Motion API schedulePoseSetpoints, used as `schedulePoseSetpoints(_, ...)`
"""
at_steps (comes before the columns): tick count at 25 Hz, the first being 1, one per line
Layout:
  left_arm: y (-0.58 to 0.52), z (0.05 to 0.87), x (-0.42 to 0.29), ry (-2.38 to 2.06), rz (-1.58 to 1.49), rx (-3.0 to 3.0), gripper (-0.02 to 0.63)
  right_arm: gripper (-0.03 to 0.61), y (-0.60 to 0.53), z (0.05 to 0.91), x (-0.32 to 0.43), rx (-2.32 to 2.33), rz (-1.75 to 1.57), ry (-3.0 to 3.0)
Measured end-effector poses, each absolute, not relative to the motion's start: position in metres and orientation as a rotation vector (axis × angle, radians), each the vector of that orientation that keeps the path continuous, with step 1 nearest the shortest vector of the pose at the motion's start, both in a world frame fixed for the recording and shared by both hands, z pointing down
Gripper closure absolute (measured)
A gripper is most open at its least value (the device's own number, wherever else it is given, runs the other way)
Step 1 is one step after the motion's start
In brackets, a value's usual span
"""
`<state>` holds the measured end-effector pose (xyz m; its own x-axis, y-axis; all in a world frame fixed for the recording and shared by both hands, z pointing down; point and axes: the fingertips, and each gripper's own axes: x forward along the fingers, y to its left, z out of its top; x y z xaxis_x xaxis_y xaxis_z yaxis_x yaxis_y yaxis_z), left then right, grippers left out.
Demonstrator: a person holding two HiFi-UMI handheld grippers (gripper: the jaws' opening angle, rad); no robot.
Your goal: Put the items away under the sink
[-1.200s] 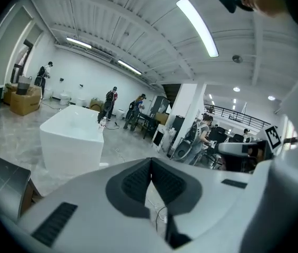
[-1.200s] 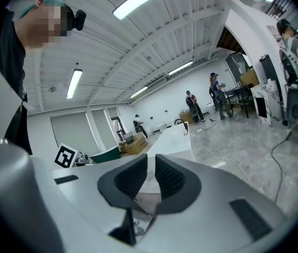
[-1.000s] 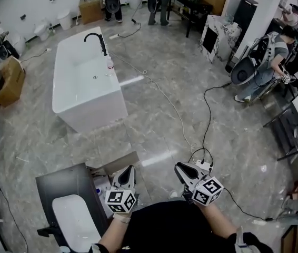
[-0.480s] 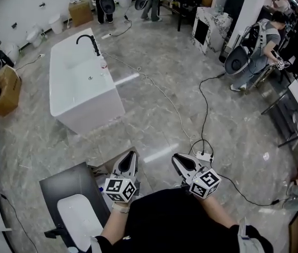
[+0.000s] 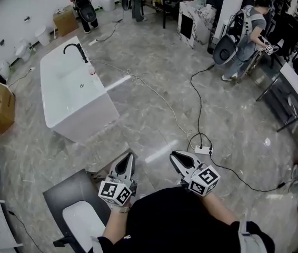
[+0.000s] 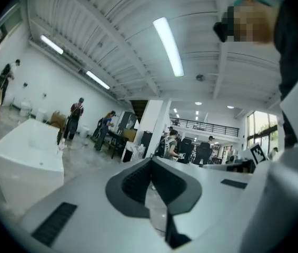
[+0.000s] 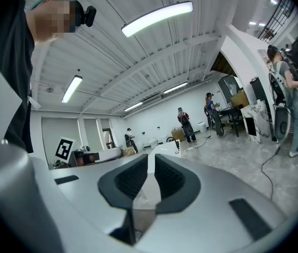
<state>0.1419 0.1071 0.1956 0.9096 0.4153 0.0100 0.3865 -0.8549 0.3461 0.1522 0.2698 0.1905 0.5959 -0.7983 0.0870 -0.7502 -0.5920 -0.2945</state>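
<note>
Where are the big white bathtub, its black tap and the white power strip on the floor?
bathtub (image 5: 88, 124), head view, on its white outer wall.
black tap (image 5: 83, 56), head view, on its upright stem.
power strip (image 5: 203, 150), head view, on the middle of its white body.

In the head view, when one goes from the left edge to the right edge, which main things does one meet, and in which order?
cardboard box → white bathtub → left gripper → right gripper → person in a grey top
</note>
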Motion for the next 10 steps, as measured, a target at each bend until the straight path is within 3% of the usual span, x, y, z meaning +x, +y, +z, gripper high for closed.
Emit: schedulePoseSetpoints(10, 0.115, 0.183, 0.135, 0.612, 0.119, 2.727, 0.594, 0.520, 0.289, 0.184, 0.141, -2.624, -0.297, 1.218)
